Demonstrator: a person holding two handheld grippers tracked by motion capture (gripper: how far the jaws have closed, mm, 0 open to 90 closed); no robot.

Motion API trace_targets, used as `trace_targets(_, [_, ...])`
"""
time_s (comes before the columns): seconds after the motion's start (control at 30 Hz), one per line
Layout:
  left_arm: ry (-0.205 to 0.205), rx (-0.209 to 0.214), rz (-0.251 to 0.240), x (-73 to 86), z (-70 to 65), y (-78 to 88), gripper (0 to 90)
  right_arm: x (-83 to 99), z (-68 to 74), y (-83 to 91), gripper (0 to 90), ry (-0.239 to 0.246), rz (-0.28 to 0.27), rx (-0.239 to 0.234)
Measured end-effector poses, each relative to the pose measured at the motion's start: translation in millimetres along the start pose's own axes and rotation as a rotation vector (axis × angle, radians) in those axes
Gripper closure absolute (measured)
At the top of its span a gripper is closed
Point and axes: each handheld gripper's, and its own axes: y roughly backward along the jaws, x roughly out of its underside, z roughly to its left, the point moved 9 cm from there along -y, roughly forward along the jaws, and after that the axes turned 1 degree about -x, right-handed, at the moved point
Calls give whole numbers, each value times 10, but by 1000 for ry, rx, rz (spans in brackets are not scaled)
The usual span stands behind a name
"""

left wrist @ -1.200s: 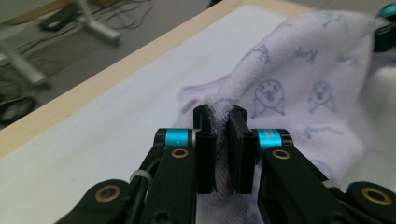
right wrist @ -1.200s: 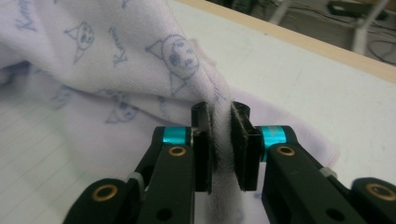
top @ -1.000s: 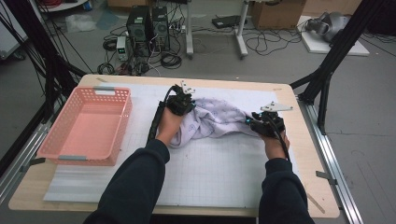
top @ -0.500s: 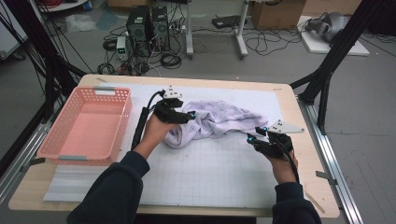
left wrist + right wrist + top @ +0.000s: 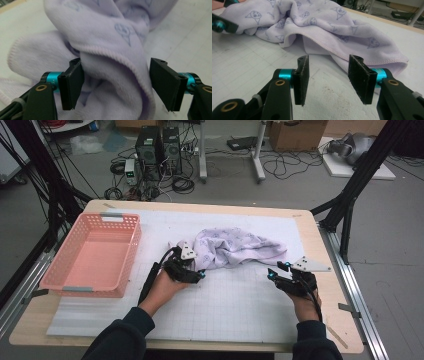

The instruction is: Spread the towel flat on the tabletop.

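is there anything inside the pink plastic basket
No, the pink plastic basket at the table's left holds nothing; its bare floor shows.

Both tongs [image 5: 200,272] [image 5: 274,271] off towel [image 5: 235,247] — nearer.

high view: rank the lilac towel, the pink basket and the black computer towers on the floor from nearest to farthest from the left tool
1. Lilac towel: right at the left tool, a fold lying between its open jaws.
2. Pink basket: on the table, off to the tool's left.
3. Black computer towers: on the floor beyond the table's far edge.
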Motion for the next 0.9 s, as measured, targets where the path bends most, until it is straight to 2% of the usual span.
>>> trace_targets(0.07, [-29, -11, 39, 103, -28, -72, 291, 9, -2, -7, 513, -11, 3, 3])
trace_targets(0.13, [-49, -15, 32, 125, -31, -102, 278, 11, -2, -16, 515, -24, 2, 1])
trace_targets(0.23, [-45, 28, 26, 123, -32, -108, 295, -2, 8, -27, 517, -21, -5, 3])
trace_targets(0.3, [-48, 69, 22, 118, -75, -89, 422, 1, 16, -31, 517, -26, -1, 1])
trace_targets(0.33, [-55, 58, 20, 111, -79, -76, 506, 2, 12, -36, 517, -27, -1, 2])
trace_targets(0.37, [-81, 37, 23, 107, -58, -55, 684, 3, 6, -39, 517, -25, -1, 1])
trace_targets(0.4, [-40, 64, 12, 100, -63, -55, 757, 7, 5, -39, 517, -28, 1, 0])
trace_targets(0.5, [-12, 106, 4, 92, -88, -22, 784, 7, -8, -35, 517, -33, -2, 4])
trace_targets(0.57, [-5, 167, -14, 52, -180, 17, 789, 9, -23, -34, 517, -32, -5, 5])
trace_targets(0.67, [-1, 285, -63, -75, -420, 109, 792, 9, -34, -34, 517, -47, -9, 4])
trace_targets(0.8, [8, 481, -155, -320, -817, 270, 791, 9, -54, -15, 517, -53, -10, 13])
trace_targets(0.87, [7, 566, -195, -435, -977, 362, 790, 9, -73, 2, 517, -67, -16, 18])
trace_targets(0.9, [20, 599, -220, -496, -1030, 403, 790, 15, -86, 11, 516, -70, -16, 23])
